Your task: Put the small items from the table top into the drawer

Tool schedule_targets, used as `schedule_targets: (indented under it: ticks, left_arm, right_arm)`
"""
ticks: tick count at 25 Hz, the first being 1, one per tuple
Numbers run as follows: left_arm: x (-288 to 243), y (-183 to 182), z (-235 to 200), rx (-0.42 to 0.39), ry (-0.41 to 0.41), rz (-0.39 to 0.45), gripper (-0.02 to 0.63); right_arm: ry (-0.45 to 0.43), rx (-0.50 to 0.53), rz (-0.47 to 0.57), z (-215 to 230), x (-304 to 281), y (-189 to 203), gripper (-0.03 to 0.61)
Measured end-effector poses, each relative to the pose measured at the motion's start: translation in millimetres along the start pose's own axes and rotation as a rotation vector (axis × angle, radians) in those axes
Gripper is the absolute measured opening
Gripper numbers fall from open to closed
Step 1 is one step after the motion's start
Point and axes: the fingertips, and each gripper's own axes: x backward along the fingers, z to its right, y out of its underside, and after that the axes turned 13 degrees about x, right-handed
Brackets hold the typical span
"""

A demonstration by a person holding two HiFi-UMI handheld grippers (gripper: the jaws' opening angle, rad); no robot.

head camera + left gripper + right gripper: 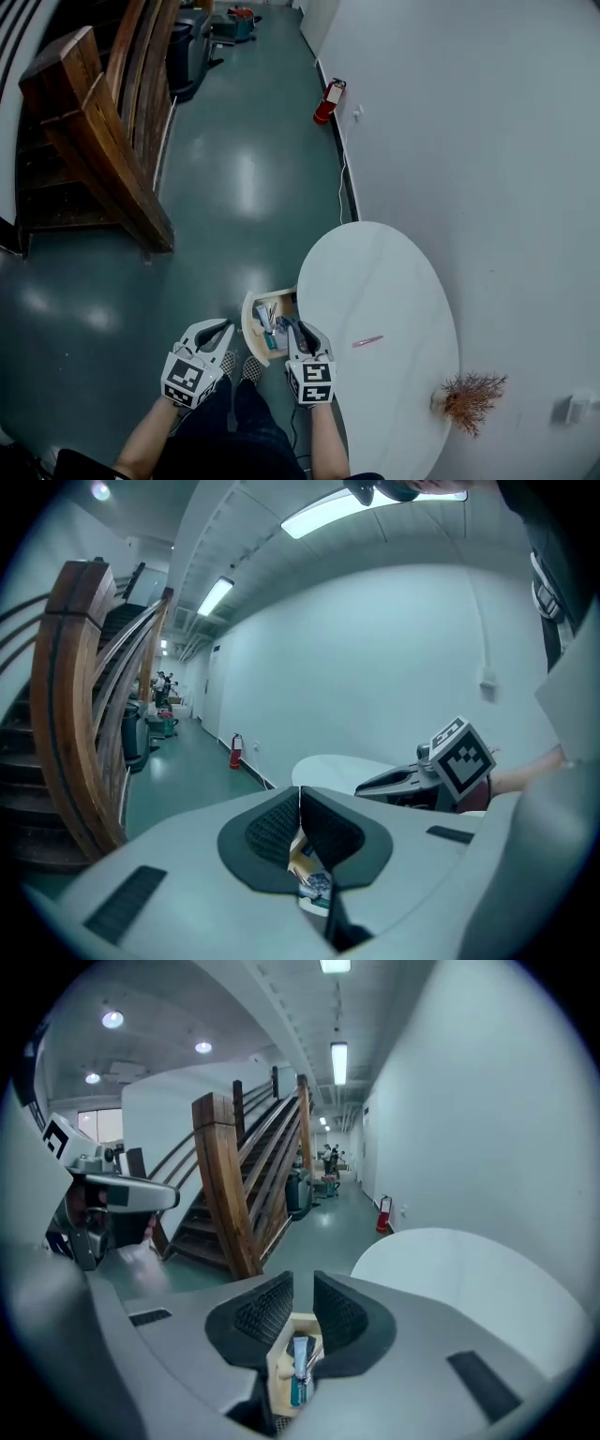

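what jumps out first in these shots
A white oval table fills the right side, with a thin pink item on it and a dried brown plant at its edge. At its left edge an open wooden drawer holds small items, with the left gripper and right gripper by it.

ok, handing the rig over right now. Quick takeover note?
Left gripper: jaws together, empty, held left of the drawer.
Right gripper: jaws slightly apart, empty, over the drawer.
Light wooden drawer: open at the edge of the white oval table. It already holds several items, including a white-and-blue tube.
Left to do: slim pink stick lies on the table top. The brown twiggy sprig at the table's edge may be decor. The drawer is not yet shut.
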Motion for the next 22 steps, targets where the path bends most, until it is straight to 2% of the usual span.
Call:
schedule_targets:
  ticks: [4,14,22]
  left_arm:
    - [9.9,-12.9,15.7,-0.037,0.021,0.020,0.020]
    - [32.6,-57.9,37.8,-0.110,0.050,0.086,0.020]
    - [39.3,-63.5,51.6,-0.138,0.076,0.095,0.020]
  right_arm:
    - [0.039,-0.006,0.082,7.2,31.3,-27.4,0.072]
    - [0.141,-0.002,0.204,18.8,93.8,-70.4,0.043]
    - [0.193,-0.012,0.258,20.3,129.9,-76.1,0.038]
